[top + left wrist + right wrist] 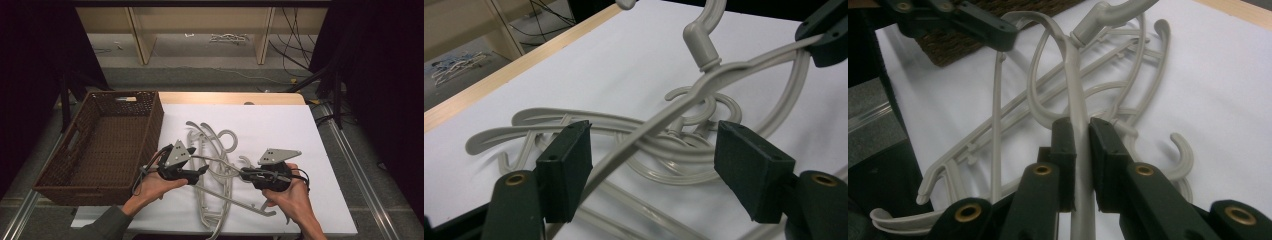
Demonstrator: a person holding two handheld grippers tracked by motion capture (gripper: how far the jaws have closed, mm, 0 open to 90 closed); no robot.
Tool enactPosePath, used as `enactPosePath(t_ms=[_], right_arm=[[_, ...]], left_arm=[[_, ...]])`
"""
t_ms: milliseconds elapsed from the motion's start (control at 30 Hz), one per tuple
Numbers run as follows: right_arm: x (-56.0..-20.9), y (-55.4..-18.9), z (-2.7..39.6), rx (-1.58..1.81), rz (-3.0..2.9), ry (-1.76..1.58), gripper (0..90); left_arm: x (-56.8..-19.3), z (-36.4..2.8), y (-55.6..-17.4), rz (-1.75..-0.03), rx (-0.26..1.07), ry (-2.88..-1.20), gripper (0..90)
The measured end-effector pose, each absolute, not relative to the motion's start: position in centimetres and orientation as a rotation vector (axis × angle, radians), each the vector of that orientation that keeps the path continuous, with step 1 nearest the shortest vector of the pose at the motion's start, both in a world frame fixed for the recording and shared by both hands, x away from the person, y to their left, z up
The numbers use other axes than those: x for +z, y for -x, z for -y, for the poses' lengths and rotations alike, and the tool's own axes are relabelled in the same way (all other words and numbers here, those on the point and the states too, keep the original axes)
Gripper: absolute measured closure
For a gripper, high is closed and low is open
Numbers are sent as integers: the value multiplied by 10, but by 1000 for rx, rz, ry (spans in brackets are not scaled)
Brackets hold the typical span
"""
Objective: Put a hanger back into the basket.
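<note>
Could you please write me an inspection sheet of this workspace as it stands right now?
Surface: white table top, wooden strip along its far edge.
Job's things: pile of grey hangers; one lifted hanger above them.
Clutter: empty wicker basket at the table's left.
Grippers: right gripper shut on the lifted hanger's arm; left gripper open, that arm passing between its jaws, pads not pressing.
Cables: one trails from each gripper; loose ones on the floor beyond.
Surroundings: wooden shelf frame, dark curtains.

black grippers [199,171], grey triangular plates, brass screws, olive sleeve [102,227]
</note>
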State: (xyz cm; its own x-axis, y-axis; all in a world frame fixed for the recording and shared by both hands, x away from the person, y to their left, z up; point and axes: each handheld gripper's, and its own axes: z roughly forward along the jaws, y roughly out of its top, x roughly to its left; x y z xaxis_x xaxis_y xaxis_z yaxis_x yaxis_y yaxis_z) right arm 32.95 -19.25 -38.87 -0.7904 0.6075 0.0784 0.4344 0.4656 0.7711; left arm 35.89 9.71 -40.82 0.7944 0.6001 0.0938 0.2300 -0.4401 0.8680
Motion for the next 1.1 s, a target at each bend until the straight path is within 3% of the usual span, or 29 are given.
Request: enactPosePath(t_ms=[267, 467, 567, 833, 933, 967, 1067, 1100], right_arm=[[-387, -326, 183, 1225, -2529, -831, 821], [-387, -323, 179, 1211, -2558, -789, 821], [-387, -324, 180, 1196, -2561, -767, 820], [-382, -326, 186, 1198, -2584, -666, 804], [-375, -325, 189, 1155, -2567, -624, 760], [-373, -324, 190, 1128, -2547, -633, 697], [-370, -324, 192, 1090, -2524, -632, 650], [-366, -323, 194, 1065, -2494, -653, 592]], left_arm=[[-408, -87, -364, -572, 455, -2127, 412], [-411, -77, -365, -466, 464, -2218, 557], [-408, -75, -362, -357, 517, -2283, 658], [-393, -71, -351, -175, 601, -2385, 734], [-388, -70, -346, -135, 612, -2401, 772], [-387, -70, -345, -126, 627, -2410, 794], [-387, -68, -342, -104, 608, -2413, 819], [-386, -68, -341, -114, 600, -2403, 821]])
